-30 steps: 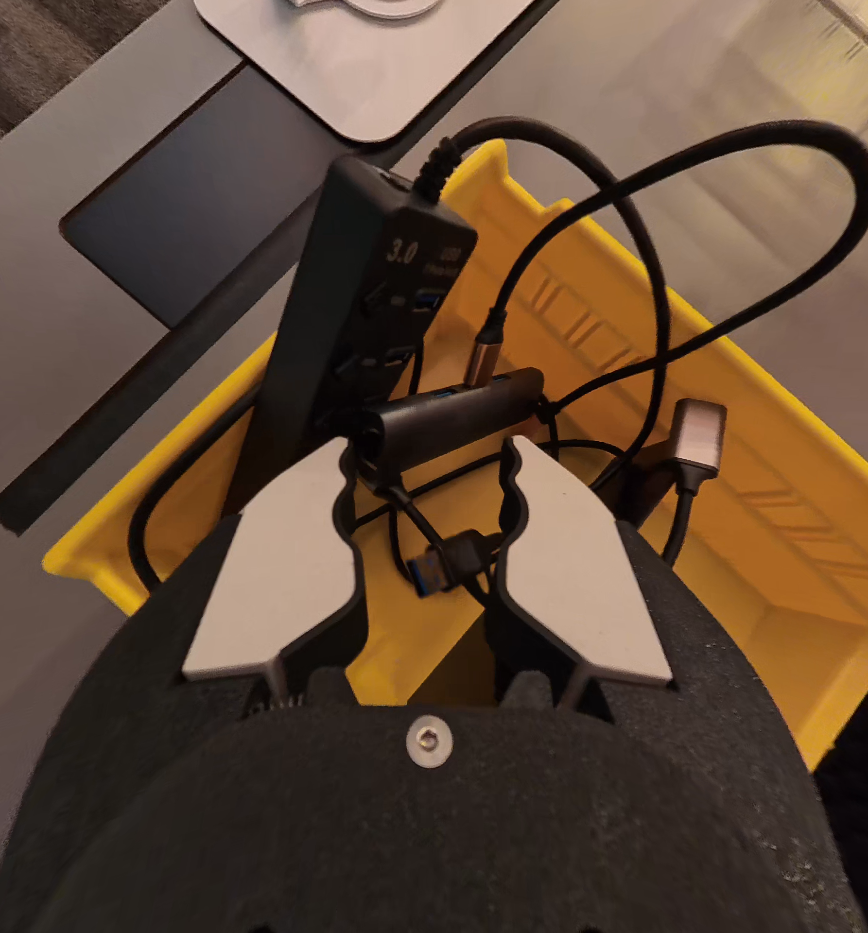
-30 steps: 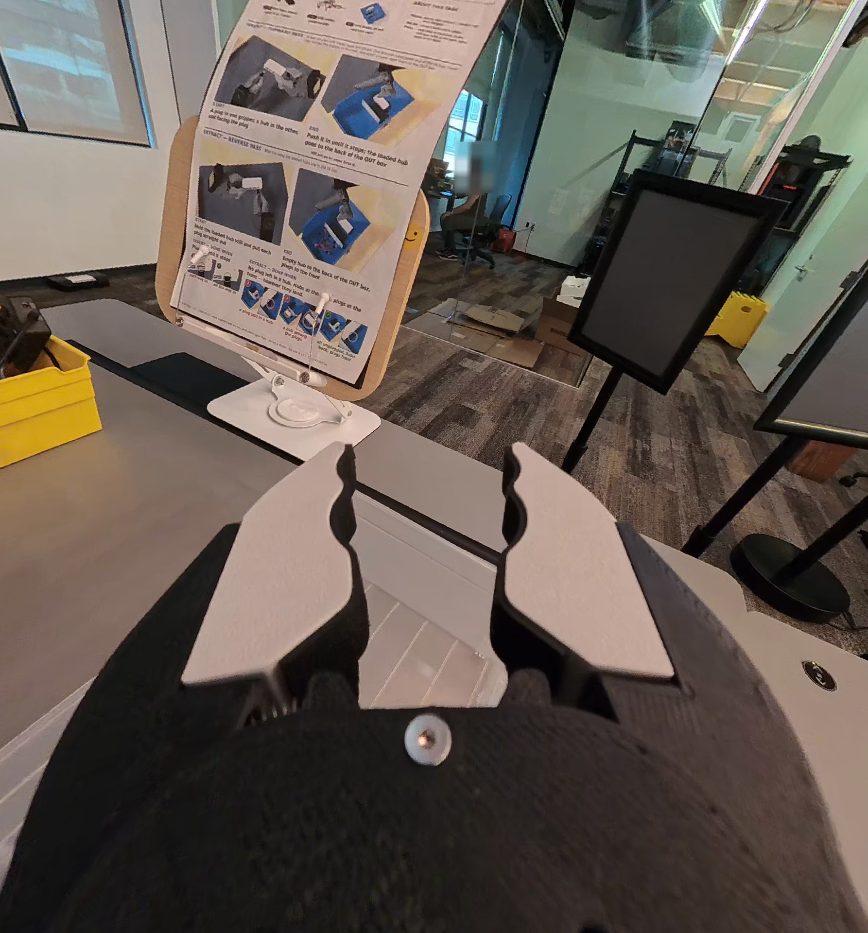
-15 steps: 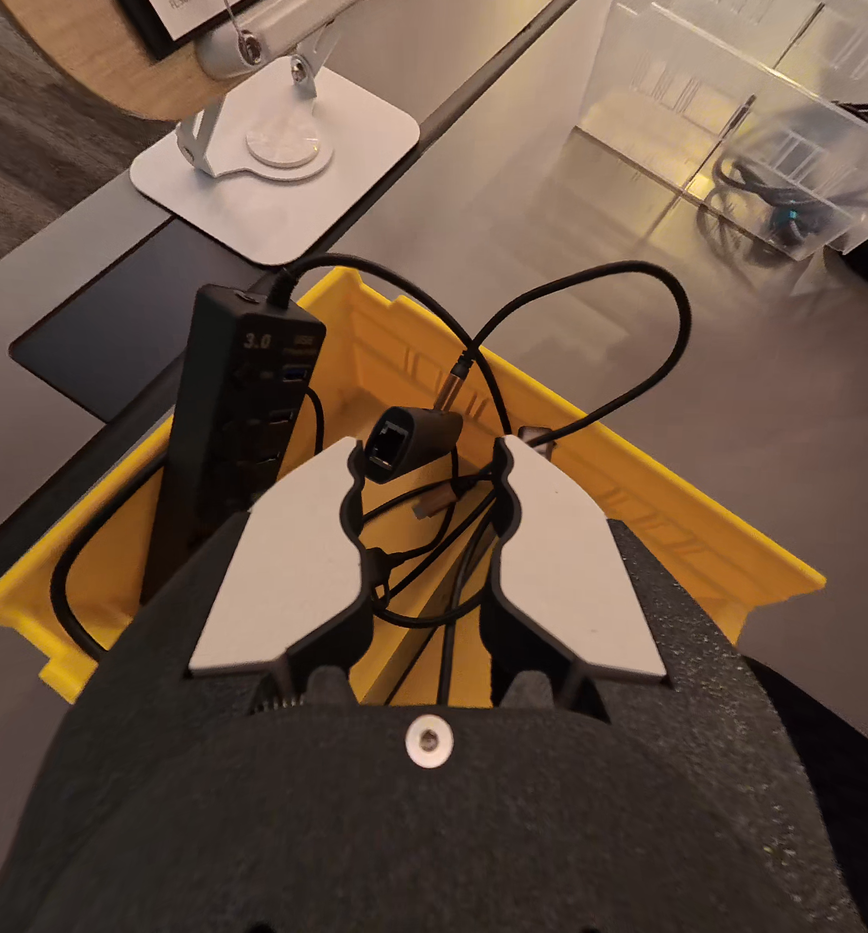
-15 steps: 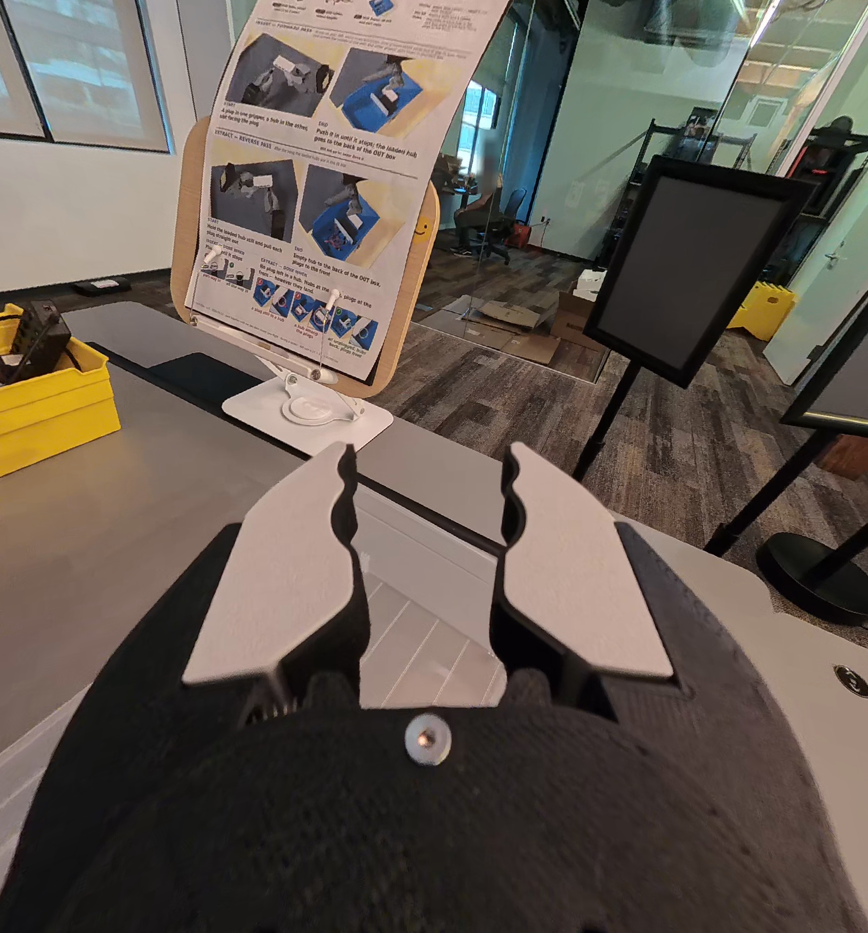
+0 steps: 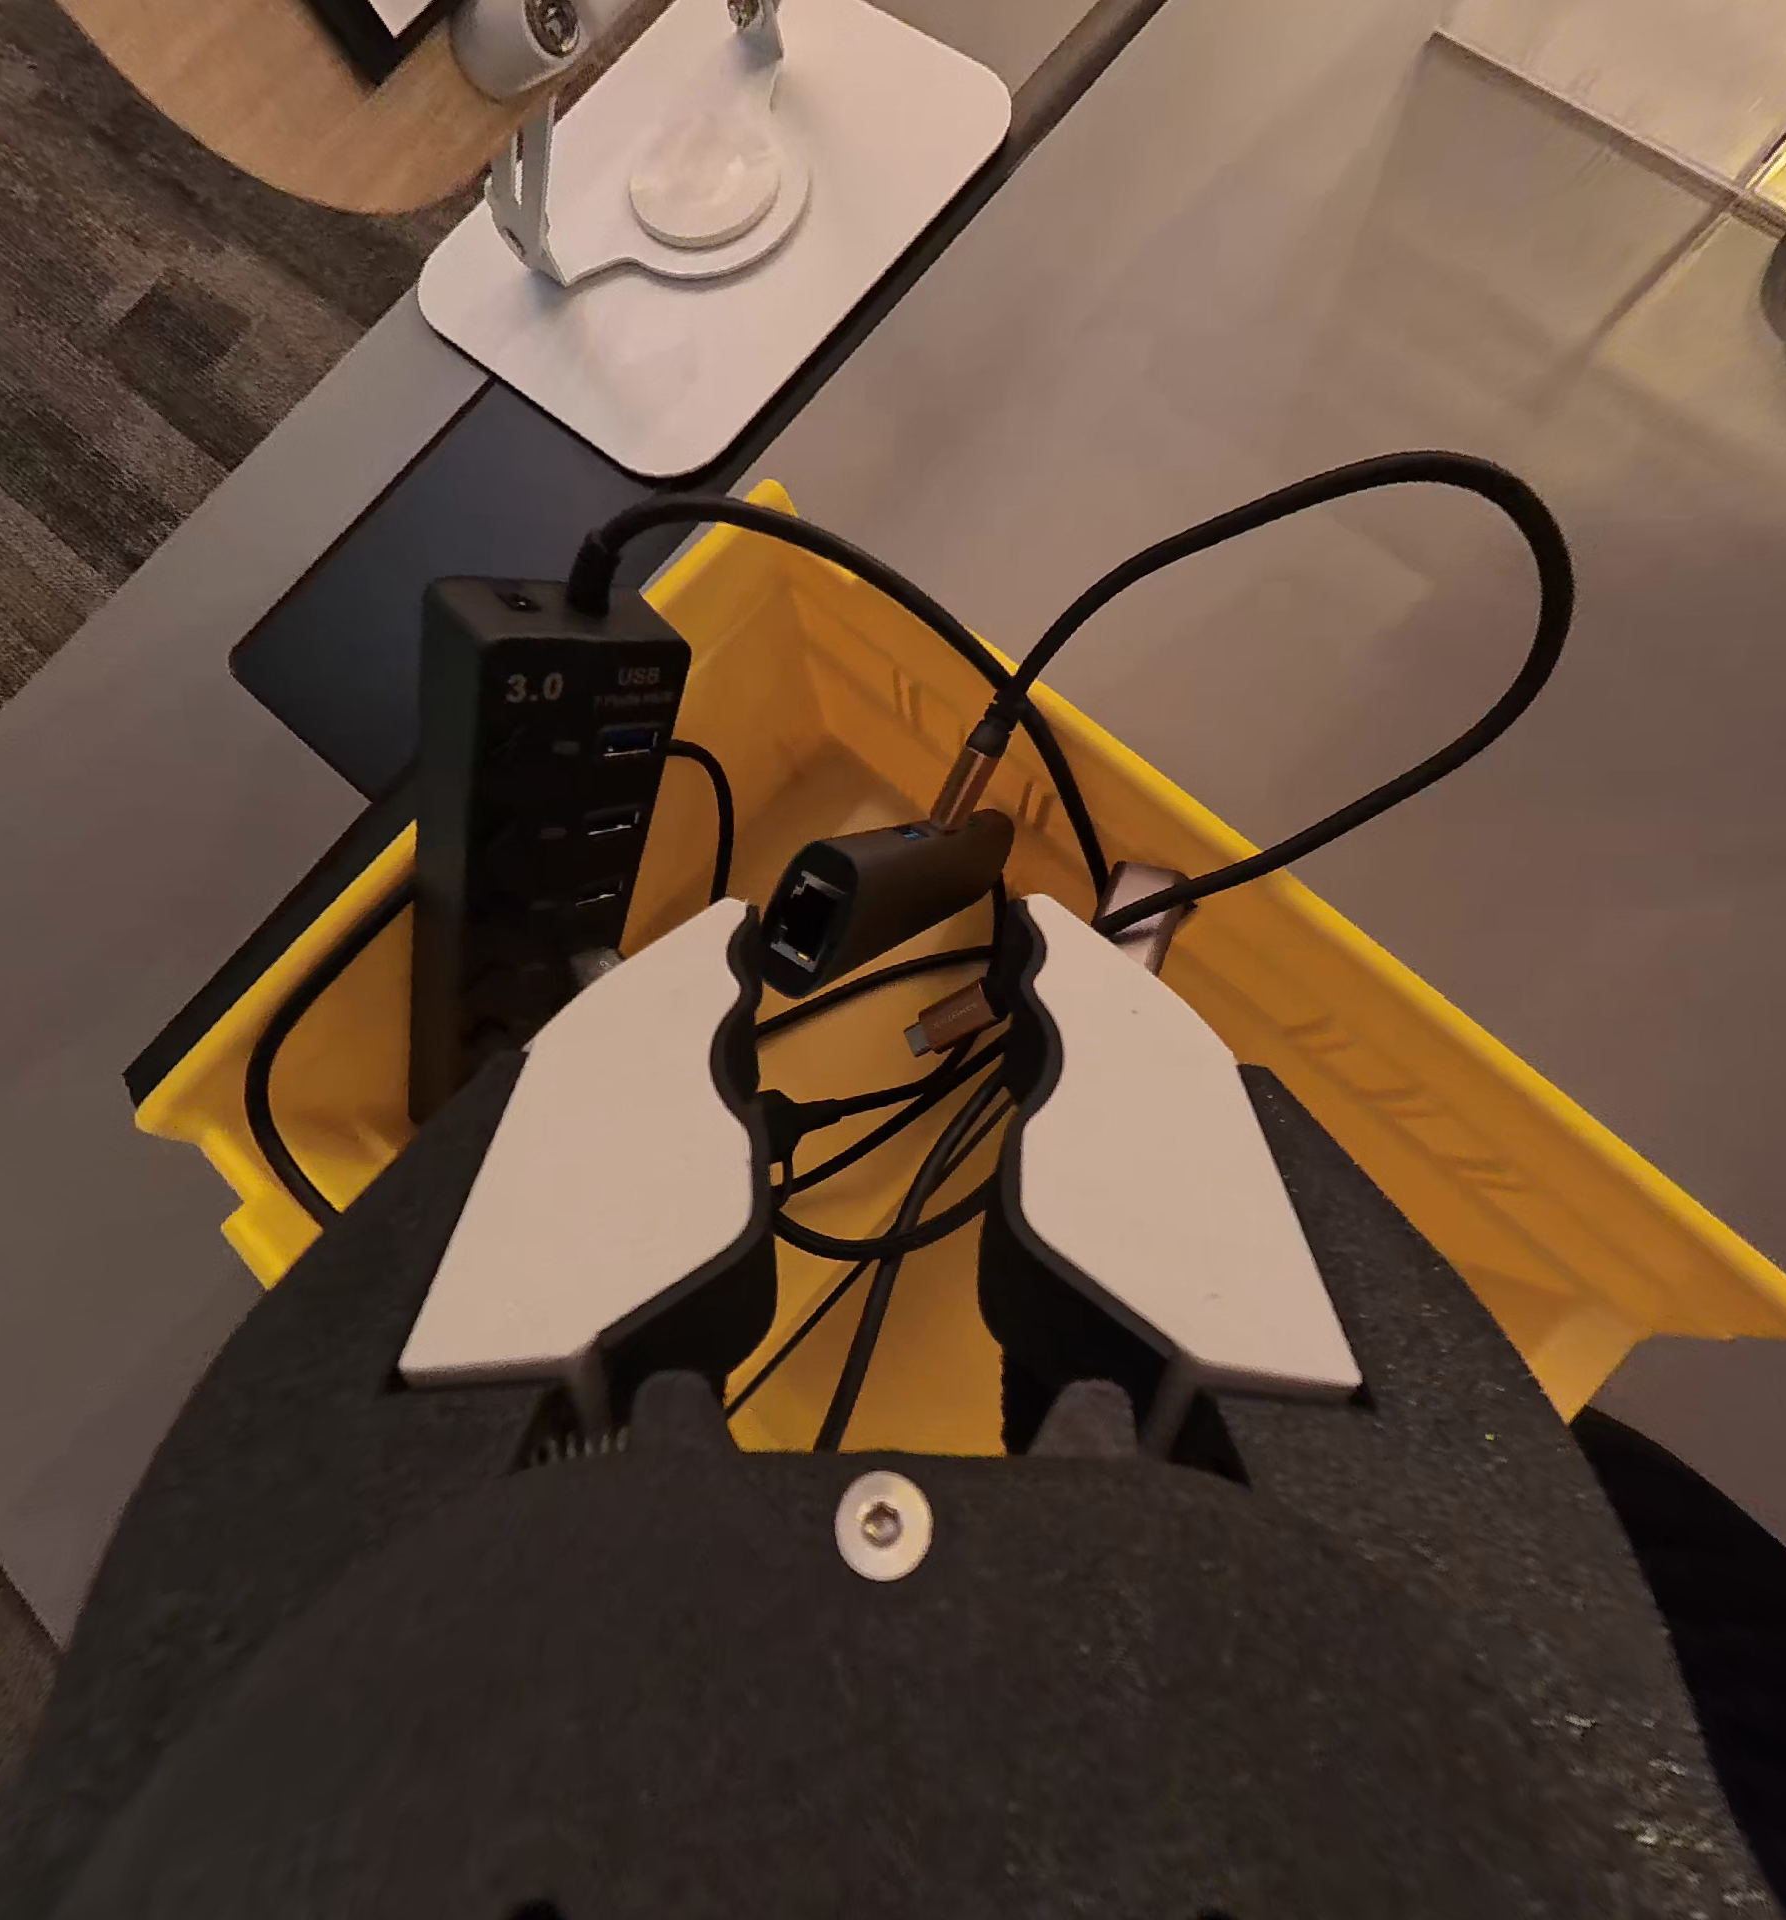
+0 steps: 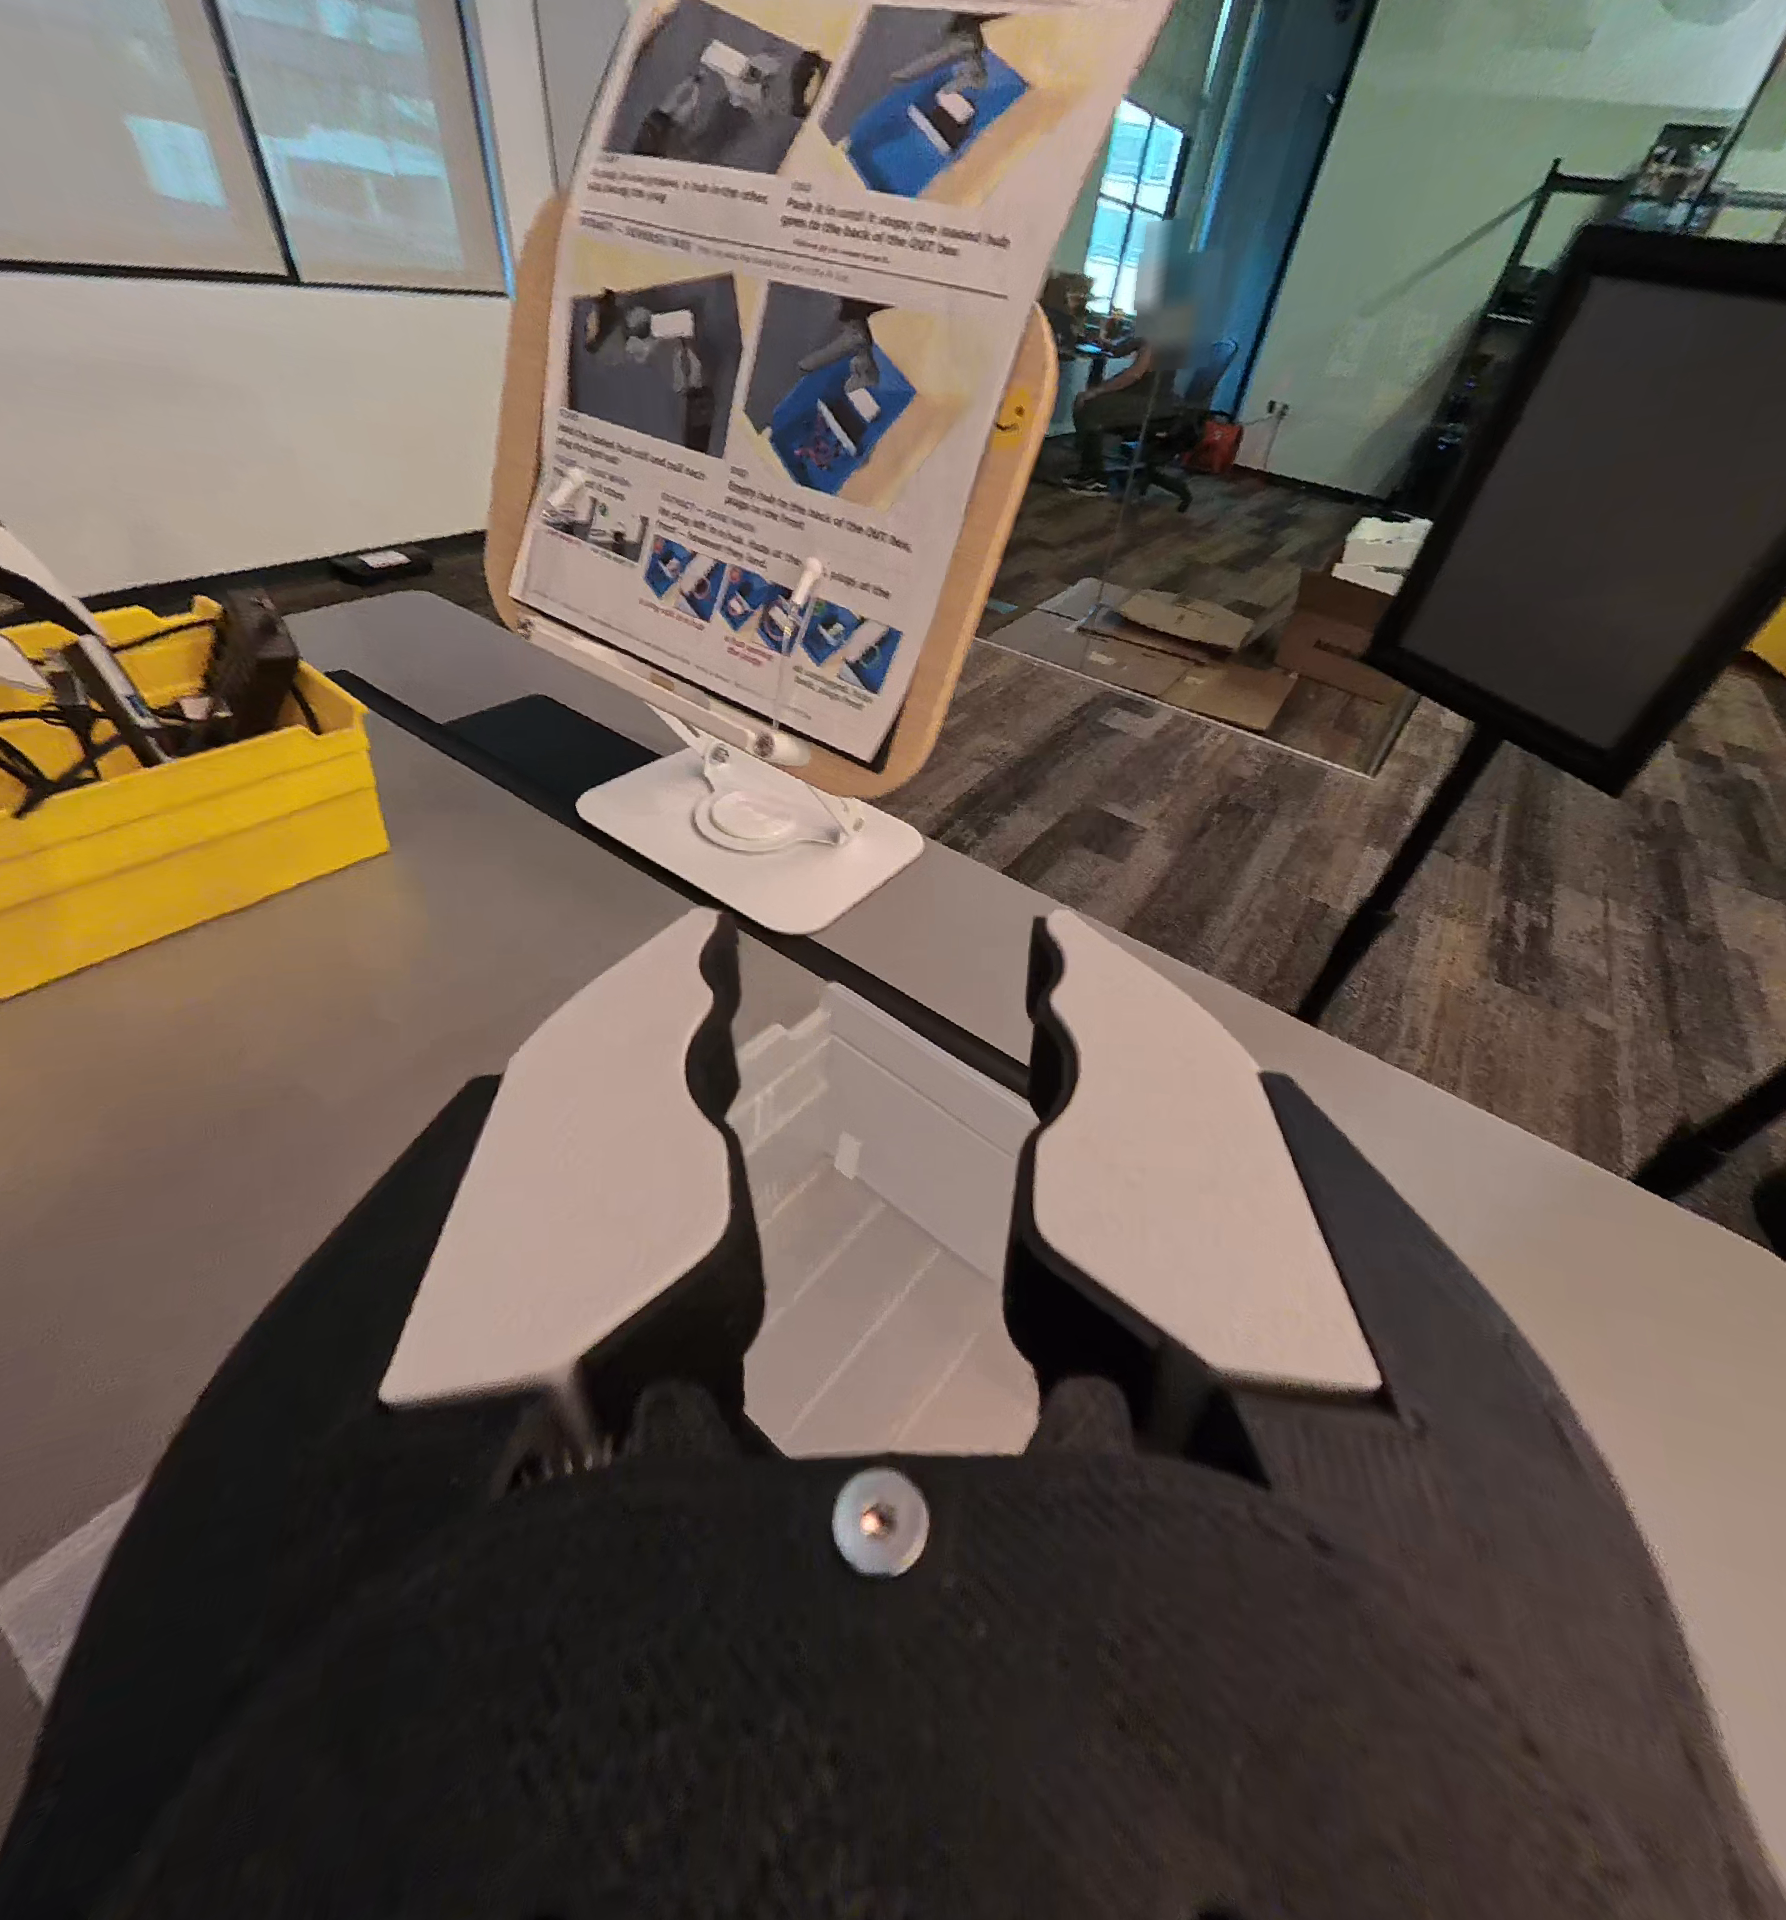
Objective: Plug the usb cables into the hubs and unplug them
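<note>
A yellow bin (image 5: 1388,1039) holds a tall black USB hub (image 5: 546,810) leaning upright against its left wall. A small dark hub (image 5: 868,904) lies in it, port end toward me, with a copper-tipped cable plug (image 5: 972,769) stuck in its far side. Black cables (image 5: 1491,582) loop over the rim, and a loose copper plug (image 5: 956,1023) lies inside. My left gripper (image 5: 884,935) is open just above the bin, the small hub's end between its tips. My right gripper (image 6: 878,935) is open and empty, off to the right of the bin (image 6: 141,831).
An instruction sheet on a wooden board with a white base (image 6: 754,842) stands at the table's far edge, also in the left wrist view (image 5: 712,229). A clear plastic box (image 6: 868,1195) lies under my right gripper. A black sign stand (image 6: 1647,499) stands on the floor. My right fingertips sit around 50 cm from my left ones.
My left gripper drew back from the bin, then came a little closer; the small hub now points end-on at it. My right gripper swung left, bringing the bin closer in view.
</note>
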